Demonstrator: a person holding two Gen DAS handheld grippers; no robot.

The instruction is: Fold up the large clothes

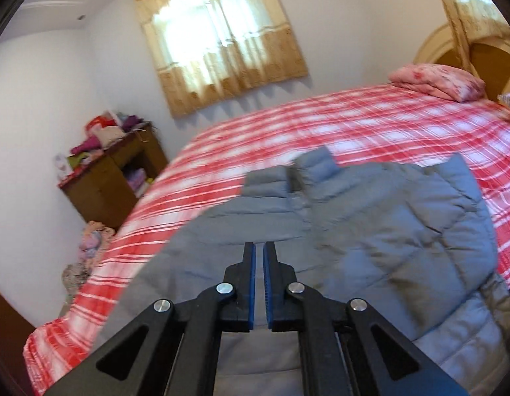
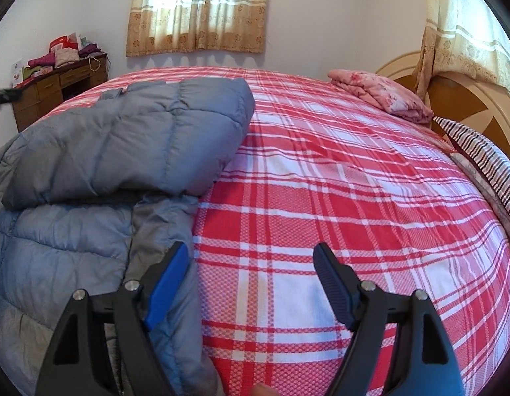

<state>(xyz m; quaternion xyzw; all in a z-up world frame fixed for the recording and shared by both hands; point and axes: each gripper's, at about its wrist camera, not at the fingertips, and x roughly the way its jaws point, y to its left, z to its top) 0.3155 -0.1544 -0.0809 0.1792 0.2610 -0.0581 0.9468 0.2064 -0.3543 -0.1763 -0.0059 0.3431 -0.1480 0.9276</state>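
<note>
A grey quilted puffer jacket (image 1: 370,231) lies on the bed with the red and white plaid cover (image 1: 370,122). Its upper part is folded over the lower part; two sleeve cuffs (image 1: 288,175) stick out at the far side. My left gripper (image 1: 259,247) hovers above the jacket, jaws nearly closed with a thin gap and nothing between them. In the right wrist view the jacket (image 2: 99,151) fills the left side. My right gripper (image 2: 251,257) is open wide and empty, low over the bed; its left finger (image 2: 169,274) is over the jacket's right edge.
A folded pink floral cloth (image 2: 383,99) lies by the wooden headboard (image 2: 466,99). A striped pillow (image 2: 486,161) sits at the right edge. A wooden desk piled with clothes (image 1: 109,171) stands left of the bed. More clothes (image 1: 89,244) lie on the floor. Curtained windows (image 2: 198,10) are behind.
</note>
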